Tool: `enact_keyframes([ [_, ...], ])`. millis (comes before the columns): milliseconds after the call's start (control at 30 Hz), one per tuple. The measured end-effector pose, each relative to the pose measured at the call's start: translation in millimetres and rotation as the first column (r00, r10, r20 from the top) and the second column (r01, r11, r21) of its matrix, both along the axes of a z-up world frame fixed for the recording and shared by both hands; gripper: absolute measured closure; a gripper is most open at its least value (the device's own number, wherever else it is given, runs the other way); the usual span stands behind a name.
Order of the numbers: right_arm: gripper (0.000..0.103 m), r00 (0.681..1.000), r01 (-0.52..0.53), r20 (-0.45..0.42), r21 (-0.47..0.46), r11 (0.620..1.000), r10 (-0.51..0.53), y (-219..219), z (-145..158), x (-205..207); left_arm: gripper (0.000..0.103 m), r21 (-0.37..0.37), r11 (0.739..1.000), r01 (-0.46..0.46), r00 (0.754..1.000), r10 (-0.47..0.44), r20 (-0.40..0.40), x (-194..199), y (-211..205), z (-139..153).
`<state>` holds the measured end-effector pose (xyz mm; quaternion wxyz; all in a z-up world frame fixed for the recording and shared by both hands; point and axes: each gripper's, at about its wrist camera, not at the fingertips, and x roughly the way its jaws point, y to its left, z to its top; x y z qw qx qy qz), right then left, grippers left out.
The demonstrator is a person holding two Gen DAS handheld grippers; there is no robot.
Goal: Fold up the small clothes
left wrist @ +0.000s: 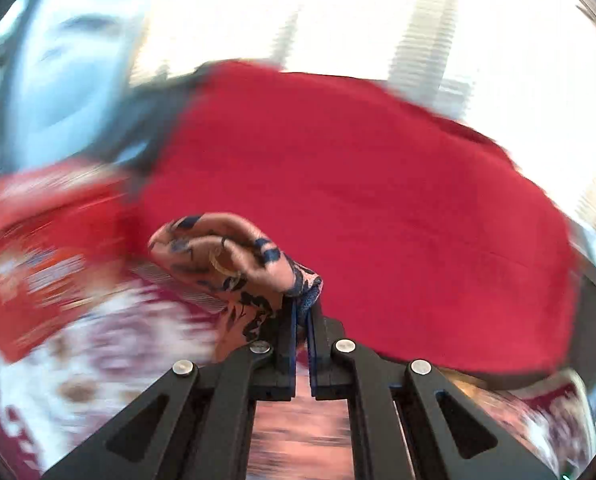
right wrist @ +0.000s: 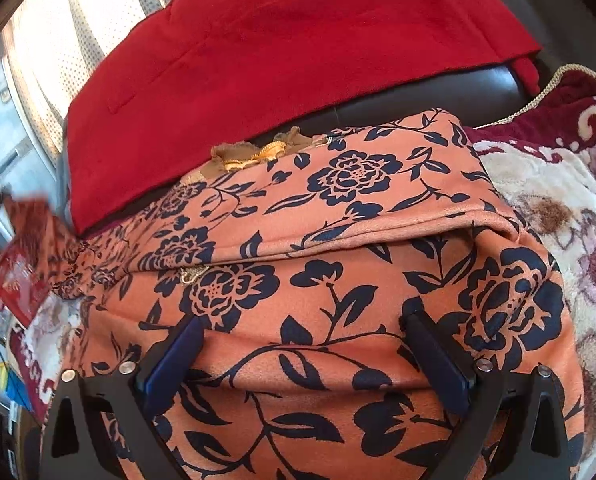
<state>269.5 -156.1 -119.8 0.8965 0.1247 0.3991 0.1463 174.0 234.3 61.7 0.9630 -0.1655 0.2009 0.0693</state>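
While blurred, left gripper [left wrist: 301,312] apparently pinches floral garment [left wrist: 234,256].

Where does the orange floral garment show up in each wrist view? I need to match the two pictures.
Left wrist: a bunched corner of the orange floral garment sits at lower centre, pinched in the shut left gripper.
Right wrist: the garment fills the centre and bottom, lying between the open fingers of the right gripper.
Shared landmark: the red cloth behind it.

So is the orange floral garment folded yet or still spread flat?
Partly folded. In the right wrist view the orange floral garment has its top part doubled over the lower layer, with a fold edge running across. The left gripper is shut on a bunched corner.
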Motion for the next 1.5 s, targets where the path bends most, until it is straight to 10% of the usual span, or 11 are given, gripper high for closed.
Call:
enact_keyframes([
  [200,0.001,1.000,0.007,0.008,0.090,0.996,-0.008,-12.4,1.1,-2.2,0.095,0.033,0.932,0.360,0.933,-0.360,-0.001,31.5,-203.7,10.3],
  [267,0.001,1.000,0.007,0.004,0.132,0.991,-0.007,-18.6,2.1,-2.7,0.043,0.084,0.874,0.479,0.876,-0.470,-0.109,49.0,-252.6,-17.3],
  [333,0.001,1.000,0.023,-0.021,0.179,0.984,-0.019,-25.9,6.5,-4.2,0.030,0.135,0.853,0.504,0.847,-0.457,-0.272,55.9,-271.4,-57.2],
  [700,0.001,0.988,0.132,-0.126,0.437,0.890,-0.085,-82.6,48.1,33.5,0.028,-0.016,0.995,0.094,0.915,-0.092,-0.393,-2.9,-93.5,-133.7],
  [867,0.006,0.963,0.150,-0.257,0.241,0.959,-0.086,-57.8,34.2,84.7,0.028,-0.066,0.998,0.008,0.914,-0.034,-0.405,-24.0,-59.8,-157.0],
  [967,0.071,0.943,0.092,-0.323,0.011,0.996,-0.084,-26.0,23.7,100.6,0.028,-0.087,0.996,-0.016,0.911,-0.022,-0.413,-32.8,-48.0,-166.2],
  [1033,0.092,0.951,0.025,-0.305,-0.086,0.996,-0.050,-6.6,34.5,100.6,0.028,-0.096,0.995,-0.026,0.911,-0.016,-0.412,-33.4,-43.7,-167.2],
  [1233,0.093,0.994,0.109,0.026,-0.255,0.961,-0.106,-2.7,129.2,60.5,0.028,-0.110,0.994,-0.026,0.933,-0.015,-0.359,-31.7,-40.4,-156.4],
  [1367,0.080,0.969,0.184,-0.105,-0.286,0.940,-0.222,-30.1,69.5,71.2,0.021,-0.108,0.994,-0.004,0.938,-0.034,-0.345,-13.8,-53.9,-152.7],
  [1433,0.075,0.940,0.169,-0.274,-0.152,0.974,-0.206,-48.0,34.5,74.6,0.021,-0.090,0.996,0.026,0.931,-0.057,-0.361,0.0,-64.0,-155.3],
  [1500,0.067,0.948,0.219,-0.224,-0.061,0.974,-0.227,-62.7,45.0,63.0,0.021,-0.045,0.997,0.057,0.918,-0.070,-0.390,15.1,-76.0,-160.2],
])
